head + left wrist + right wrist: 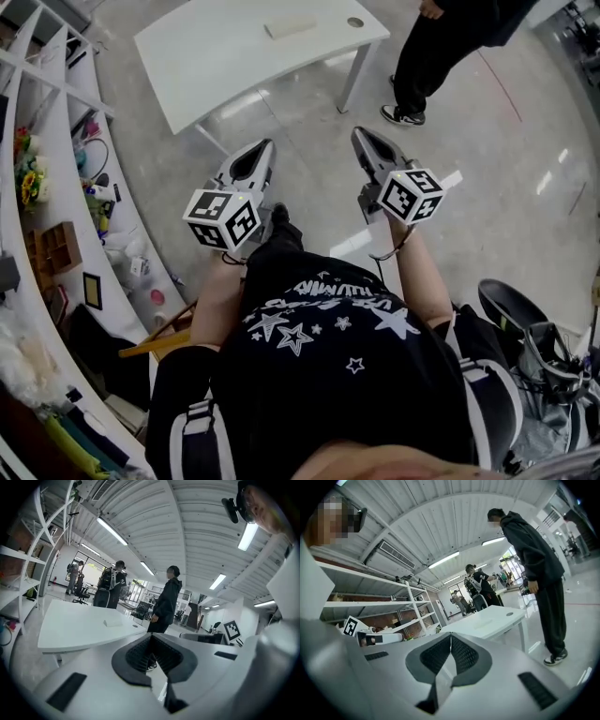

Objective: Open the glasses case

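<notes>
- Desk (216, 56): white, curved front edge, standing across open floor (309, 187) ahead of the person and well apart from both tools.
- Glasses case (291, 28): taken to be the small pale flat item lying alone near the desk's far side. It looks closed, though it is too small to make out a hinge or seam.
- Left hand-held gripper (265, 147): held out roughly level, jaws together, nothing between them.
- Right hand-held gripper (360, 134): the same, jaws pressed tip to tip and empty.
- Bystander (441, 56): dark clothing, standing just beside the desk's right corner.
- Shelving (56, 187): cluttered rack along the person's left.
- Risk, approach: the walk-up passes between shelving and bystander, so a wide swing of either tool could strike one of them.
- Risk, contact: with its jaws together a tool would only push the case, and on the smooth top it would likely slide away or off the edge.
- Risk, opening: prying the lid with one tool and no hold on the base would probably lift or flip the whole case.
</notes>
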`<state>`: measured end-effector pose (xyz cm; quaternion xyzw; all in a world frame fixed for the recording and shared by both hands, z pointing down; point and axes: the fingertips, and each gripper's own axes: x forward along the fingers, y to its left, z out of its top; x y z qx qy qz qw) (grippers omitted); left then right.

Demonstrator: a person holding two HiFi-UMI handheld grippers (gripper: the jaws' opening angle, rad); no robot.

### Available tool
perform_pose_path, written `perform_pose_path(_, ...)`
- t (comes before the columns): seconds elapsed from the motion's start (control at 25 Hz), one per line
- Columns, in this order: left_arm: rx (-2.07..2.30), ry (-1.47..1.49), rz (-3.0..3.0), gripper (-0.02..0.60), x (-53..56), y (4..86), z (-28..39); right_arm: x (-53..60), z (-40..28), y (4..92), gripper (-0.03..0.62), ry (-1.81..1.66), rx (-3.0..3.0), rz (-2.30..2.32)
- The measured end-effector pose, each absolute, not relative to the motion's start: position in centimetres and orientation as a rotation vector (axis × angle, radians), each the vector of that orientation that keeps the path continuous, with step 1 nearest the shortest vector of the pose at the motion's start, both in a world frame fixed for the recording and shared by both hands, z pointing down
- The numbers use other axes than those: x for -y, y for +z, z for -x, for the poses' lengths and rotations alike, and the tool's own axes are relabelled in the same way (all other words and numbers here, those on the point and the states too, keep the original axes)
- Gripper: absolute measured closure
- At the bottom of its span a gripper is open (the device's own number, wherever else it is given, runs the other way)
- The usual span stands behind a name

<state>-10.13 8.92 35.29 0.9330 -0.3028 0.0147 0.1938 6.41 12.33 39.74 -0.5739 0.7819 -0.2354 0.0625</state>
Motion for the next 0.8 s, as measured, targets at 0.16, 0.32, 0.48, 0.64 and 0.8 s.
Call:
perform_pose_path(0.16,0.841,0.033,-2.618,0.569,-4.2,35.2,11.8,-7.2,-4.8,39.2,0.586,-0.693,-2.360,1.753)
perform_pose_path(0.32,0.820,0.015,-2.631,0.569,-0.4,34.7,13.0,-2.9,-3.4,38.7,0.586,-0.681,-2.366,1.774)
perform_pose_path(0.48,0.813,0.010,-2.638,0.569,3.2,34.8,14.5,1.4,-2.3,38.6,0.586,-0.670,-2.344,1.819)
perform_pose_path(0.64,0.791,0.011,-2.623,0.569,6.1,35.6,15.5,4.5,-1.5,38.6,0.586,-0.648,-2.322,1.864)
perform_pose_path(0.8,0.771,0.014,-2.608,0.569,8.5,36.3,15.8,6.2,-1.0,39.4,0.586,-0.670,-2.322,1.879)
